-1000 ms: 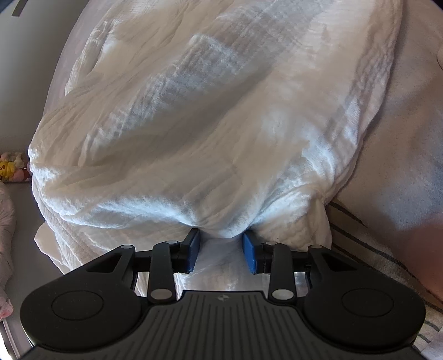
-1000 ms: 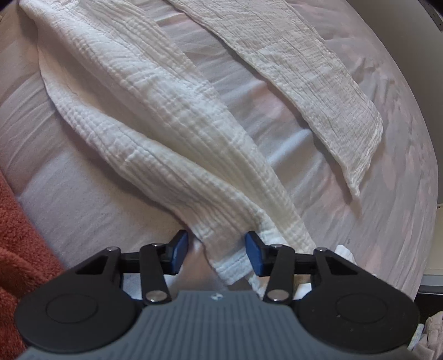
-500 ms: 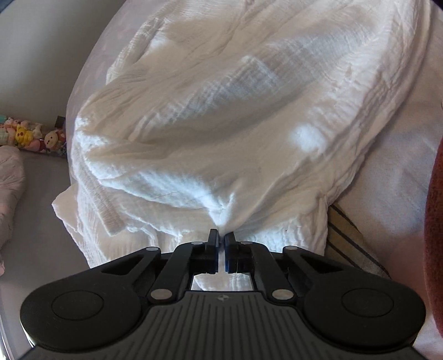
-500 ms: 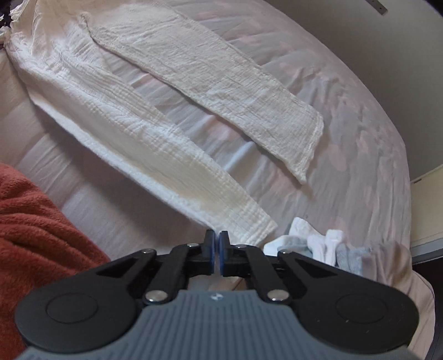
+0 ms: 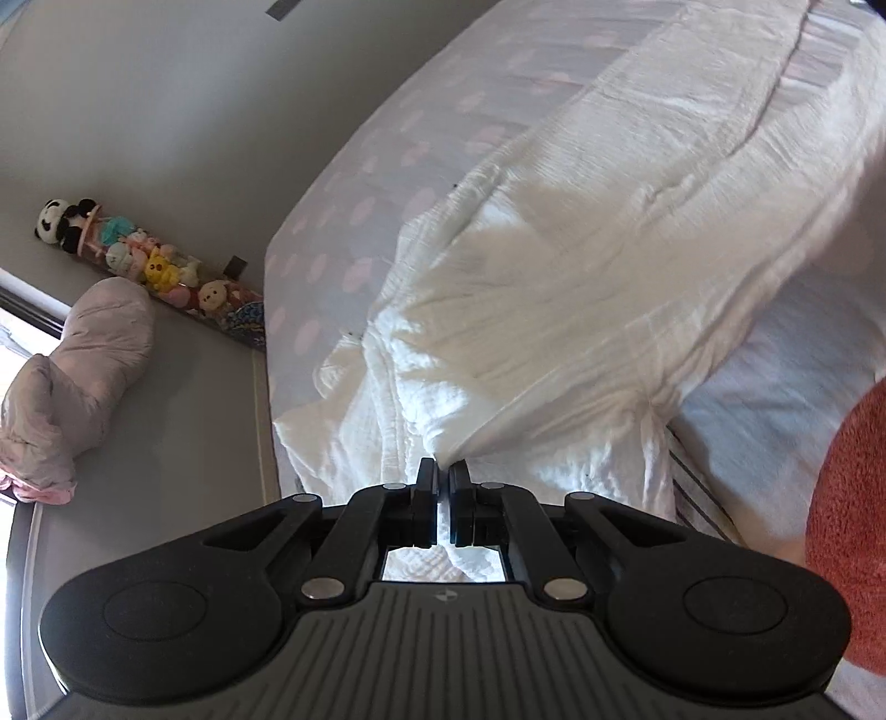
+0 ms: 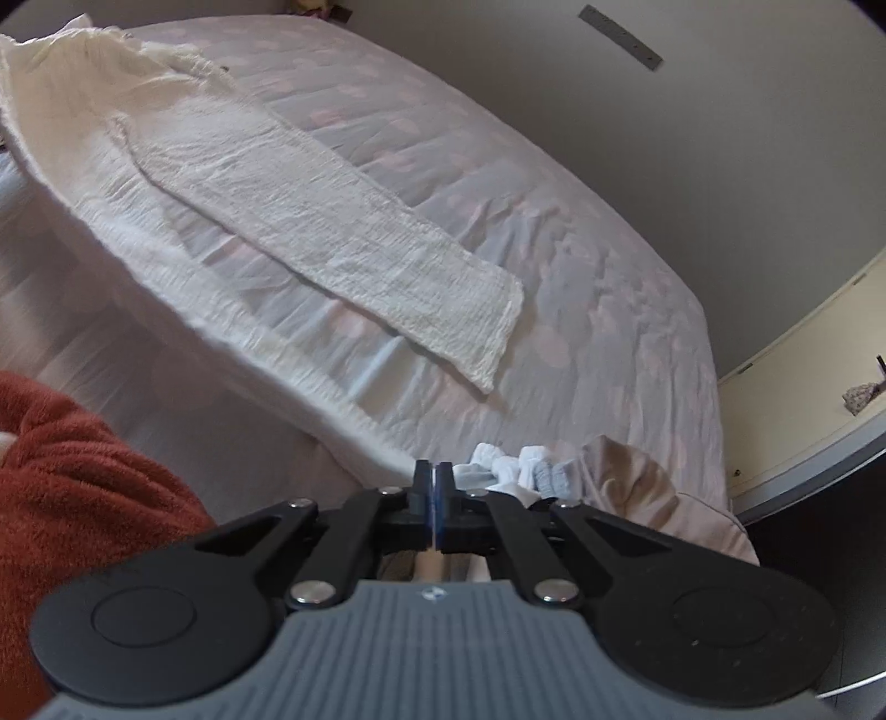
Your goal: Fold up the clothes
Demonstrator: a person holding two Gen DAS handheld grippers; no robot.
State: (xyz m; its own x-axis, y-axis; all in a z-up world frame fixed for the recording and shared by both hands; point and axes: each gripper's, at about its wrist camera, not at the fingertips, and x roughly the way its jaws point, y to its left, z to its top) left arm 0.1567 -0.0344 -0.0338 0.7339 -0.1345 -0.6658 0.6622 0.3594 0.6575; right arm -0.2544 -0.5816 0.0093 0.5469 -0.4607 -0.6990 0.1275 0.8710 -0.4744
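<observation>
White garment [image 5: 581,288] now lifted, both fingers [image 5: 426,487] clamped.

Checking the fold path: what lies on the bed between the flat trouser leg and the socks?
Bare bed sheet only, between the flat trouser leg and the socks, in the right wrist view.

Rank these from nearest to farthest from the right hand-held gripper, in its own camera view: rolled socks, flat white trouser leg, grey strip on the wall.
From the right hand-held gripper:
1. Rolled socks, just right of its tips.
2. Flat white trouser leg, mid-bed.
3. Grey wall strip, top right.

Both jaws clamped trousers [image 5: 581,288] (lifted).
</observation>
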